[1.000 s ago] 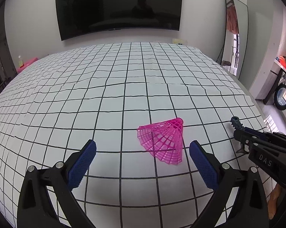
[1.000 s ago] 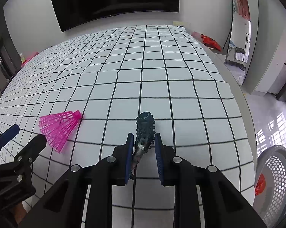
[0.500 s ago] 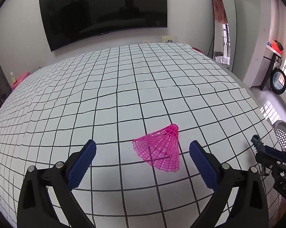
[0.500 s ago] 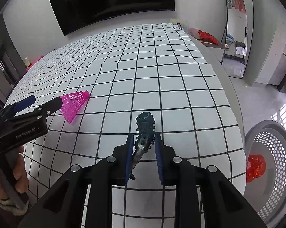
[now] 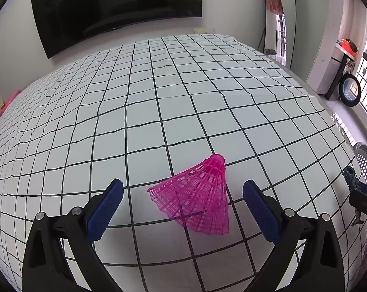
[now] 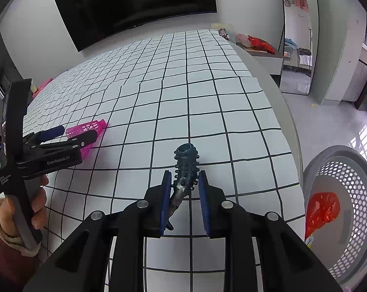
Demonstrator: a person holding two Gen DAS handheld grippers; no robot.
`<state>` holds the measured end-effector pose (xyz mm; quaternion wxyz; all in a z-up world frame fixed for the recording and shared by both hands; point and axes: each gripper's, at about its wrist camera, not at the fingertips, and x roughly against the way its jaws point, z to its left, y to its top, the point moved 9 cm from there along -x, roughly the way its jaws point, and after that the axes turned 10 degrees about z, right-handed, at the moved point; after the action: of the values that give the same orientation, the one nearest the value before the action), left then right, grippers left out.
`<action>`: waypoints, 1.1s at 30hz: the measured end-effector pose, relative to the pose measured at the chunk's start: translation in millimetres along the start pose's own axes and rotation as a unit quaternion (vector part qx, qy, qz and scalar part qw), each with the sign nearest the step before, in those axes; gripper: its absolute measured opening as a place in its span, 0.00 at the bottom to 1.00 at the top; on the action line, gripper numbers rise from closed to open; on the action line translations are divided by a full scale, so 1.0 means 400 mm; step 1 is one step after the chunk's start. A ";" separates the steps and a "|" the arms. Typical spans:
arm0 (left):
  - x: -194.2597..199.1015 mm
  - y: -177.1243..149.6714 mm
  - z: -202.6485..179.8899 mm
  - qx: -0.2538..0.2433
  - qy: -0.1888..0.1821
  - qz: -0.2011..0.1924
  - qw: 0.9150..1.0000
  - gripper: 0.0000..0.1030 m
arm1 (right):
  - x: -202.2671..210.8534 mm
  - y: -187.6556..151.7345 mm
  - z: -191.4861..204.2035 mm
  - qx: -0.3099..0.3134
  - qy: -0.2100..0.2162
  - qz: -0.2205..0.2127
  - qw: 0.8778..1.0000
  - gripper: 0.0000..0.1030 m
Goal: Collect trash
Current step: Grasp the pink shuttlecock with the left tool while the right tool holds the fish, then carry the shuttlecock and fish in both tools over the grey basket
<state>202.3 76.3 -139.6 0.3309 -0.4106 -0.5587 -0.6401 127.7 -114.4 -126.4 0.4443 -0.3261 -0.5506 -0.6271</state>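
Left tool (image 5: pixel 183 194): released, fingers spread wide, nothing between the pads; it hangs low over the bed with the pink shuttlecock lying in the gap.
Right tool (image 6: pixel 183 187): clenched on a dark studded tube (image 6: pixel 185 168), gripped about its lower half, upper end standing free above the pads.
Pink shuttlecock (image 5: pixel 198 199): on its side on the grid-patterned bed cover (image 5: pixel 159 85), near edge, right of centre; narrow cap end pointing far and right, open skirt toward the left tool.
Shuttlecock, handling: judged very light, springy open lattice; the skirt would likely flex or deform under a hard squeeze and may skid ahead of one pad on the cloth.
Shuttlecock, hold: best across the upper skirt near the cap, where the cone is narrower and stiffer; a gentle close should be enough.
Shuttlecock, look: bright magenta plastic mesh cone, scalloped rim, small solid cap; no visible breakage.
Studded tube, handling: appears rigid, knobbed surface giving the pads purchase; slip seems unlikely.
Perforated basket (image 6: pixel 353 194): on the floor off the bed's right side, holding a red crumpled wrapper (image 6: pixel 322 206); the presumed drop point.
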 end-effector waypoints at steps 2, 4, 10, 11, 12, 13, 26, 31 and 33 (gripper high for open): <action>-0.007 -0.002 -0.002 -0.002 0.002 0.001 1.000 0.93 | -0.005 0.000 0.001 0.000 0.000 0.002 1.000 0.22; -0.010 -0.006 -0.004 -0.003 0.004 0.000 1.000 0.89 | -0.010 -0.001 0.001 0.000 0.000 0.004 1.000 0.22; -0.012 -0.020 -0.018 -0.010 -0.006 0.005 1.000 0.59 | -0.020 -0.006 0.005 0.000 0.002 0.009 1.000 0.22; -0.009 -0.021 -0.020 -0.010 -0.005 0.004 1.000 0.57 | -0.021 -0.007 0.006 0.000 0.002 0.010 1.000 0.22; -0.006 -0.023 -0.021 -0.010 -0.008 0.004 1.000 0.55 | -0.021 -0.009 0.006 0.000 0.002 0.010 1.000 0.22; -0.001 -0.026 -0.022 -0.010 -0.008 0.004 1.000 0.54 | -0.020 -0.010 0.006 0.000 0.002 0.009 1.000 0.22; 0.145 -0.070 -0.077 -0.002 -0.013 -0.034 0.999 0.53 | 0.025 -0.042 -0.030 -0.011 0.008 -0.005 1.000 0.22; 0.188 -0.090 -0.153 -0.007 -0.025 -0.044 0.999 0.53 | 0.059 -0.079 -0.086 -0.027 0.000 -0.010 1.000 0.22; 0.202 -0.095 -0.199 -0.018 -0.027 -0.048 0.998 0.53 | 0.083 -0.098 -0.122 -0.038 -0.005 -0.015 0.999 0.22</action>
<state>120.5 6.6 -87.3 0.2767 -0.4068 -0.5748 -0.6539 82.6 -168.9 -121.3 0.4193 -0.3380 -0.5333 -0.6523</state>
